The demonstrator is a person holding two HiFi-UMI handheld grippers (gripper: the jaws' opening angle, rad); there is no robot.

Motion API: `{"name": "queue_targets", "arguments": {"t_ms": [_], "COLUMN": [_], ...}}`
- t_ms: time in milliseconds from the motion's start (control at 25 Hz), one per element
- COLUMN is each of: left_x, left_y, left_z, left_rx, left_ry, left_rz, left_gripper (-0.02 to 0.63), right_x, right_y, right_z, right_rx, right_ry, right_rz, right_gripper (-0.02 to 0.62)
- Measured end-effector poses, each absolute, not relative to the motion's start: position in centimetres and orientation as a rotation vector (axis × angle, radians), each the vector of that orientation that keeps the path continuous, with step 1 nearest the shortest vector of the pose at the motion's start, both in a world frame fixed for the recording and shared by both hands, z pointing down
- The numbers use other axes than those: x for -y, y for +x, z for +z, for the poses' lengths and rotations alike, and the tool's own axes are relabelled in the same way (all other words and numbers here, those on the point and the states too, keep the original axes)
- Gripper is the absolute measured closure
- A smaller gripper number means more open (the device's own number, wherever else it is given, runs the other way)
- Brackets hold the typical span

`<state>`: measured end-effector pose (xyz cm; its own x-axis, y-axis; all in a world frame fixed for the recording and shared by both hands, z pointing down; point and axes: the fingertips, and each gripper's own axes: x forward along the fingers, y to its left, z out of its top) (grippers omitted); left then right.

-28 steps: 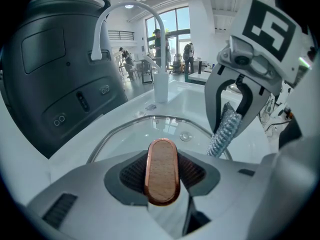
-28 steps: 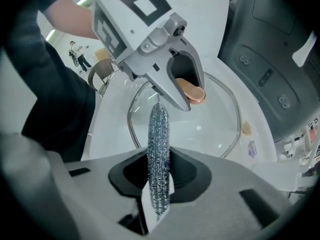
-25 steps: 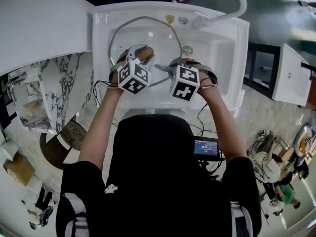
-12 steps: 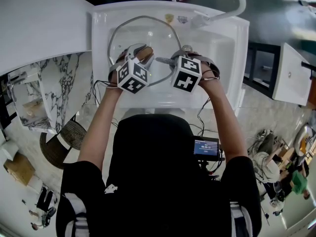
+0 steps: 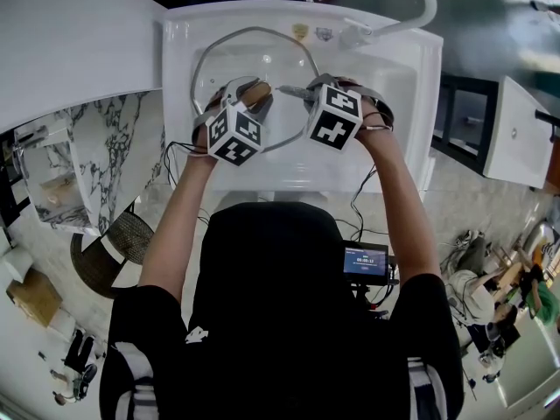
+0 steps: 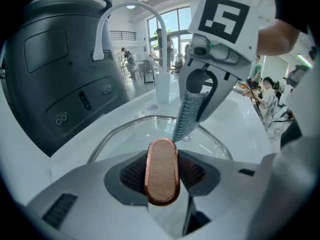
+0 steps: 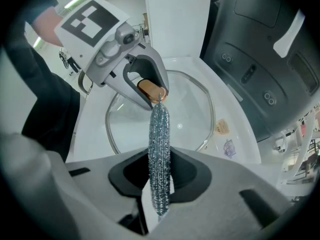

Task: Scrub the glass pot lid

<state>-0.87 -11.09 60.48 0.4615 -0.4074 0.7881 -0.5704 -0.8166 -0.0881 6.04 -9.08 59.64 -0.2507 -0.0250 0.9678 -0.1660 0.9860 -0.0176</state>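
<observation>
The wooden lid handle (image 6: 161,170) was clamped in the left gripper (image 5: 252,99), the steel scourer (image 7: 159,134) in the right gripper (image 5: 302,93). Firm overlapping strokes were advised.

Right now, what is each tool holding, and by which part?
Left tool clamps the glass lid by its wooden handle; right tool pinches a steel-mesh scourer by one end.

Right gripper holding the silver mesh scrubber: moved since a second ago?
Yes: the right gripper slid up the head view, toward the curved white faucet.
</observation>
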Motion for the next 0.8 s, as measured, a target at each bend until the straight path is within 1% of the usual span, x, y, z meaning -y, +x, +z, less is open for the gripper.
{"name": "queue_targets", "arguments": {"t_ms": [800], "left_x": [11.2], "left_y": [-0.8], "left_z": [60.4], "left_rx": [0.858], "left_ry": [2.525], "left_rz": [1.264], "left_gripper": [0.439], "right_x": [14.8], "right_y": [5.1], "right_z": [59.5], "right_rx": [1.765], "right_ry": [0.339], "right_rz": [-0.141], "right_gripper": [0.523]}}
